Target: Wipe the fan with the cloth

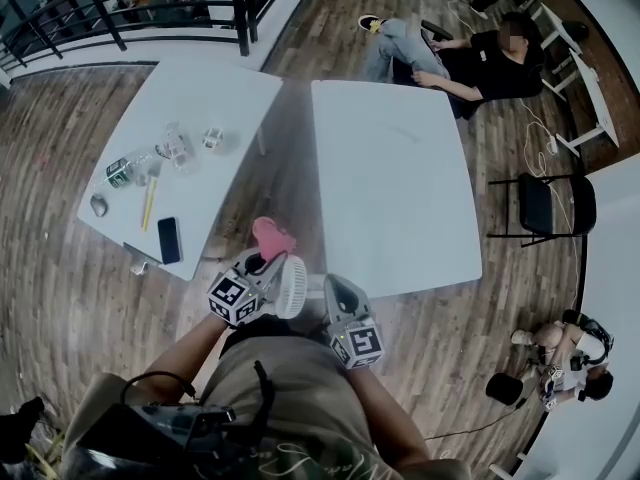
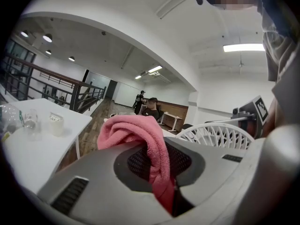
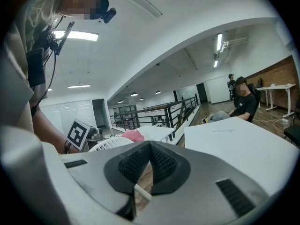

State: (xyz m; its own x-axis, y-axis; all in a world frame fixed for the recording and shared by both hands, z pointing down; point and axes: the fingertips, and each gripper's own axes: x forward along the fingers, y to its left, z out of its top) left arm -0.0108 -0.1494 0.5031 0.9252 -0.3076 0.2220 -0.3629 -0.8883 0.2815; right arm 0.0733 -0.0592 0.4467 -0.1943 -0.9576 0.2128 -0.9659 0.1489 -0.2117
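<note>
My left gripper (image 1: 264, 259) is shut on a pink cloth (image 1: 272, 236). In the left gripper view the cloth (image 2: 140, 137) bunches over the jaws and hangs down between the pads. A small white fan (image 1: 291, 287) is held up in front of the person's body, between the two grippers. Its round grille (image 2: 216, 135) shows just right of the cloth. My right gripper (image 1: 331, 285) is shut on a thin white part of the fan (image 3: 142, 192). From the right gripper view the grille (image 3: 108, 145) sits to the left with the cloth (image 3: 133, 136) behind it.
Two white tables (image 1: 395, 183) stand ahead. The left table (image 1: 215, 93) holds a phone (image 1: 169, 240), bottles and cups (image 1: 175, 148). A person sits beyond the tables (image 1: 470, 63). A black chair (image 1: 545, 203) stands at the right, a railing (image 1: 120, 13) at the far left.
</note>
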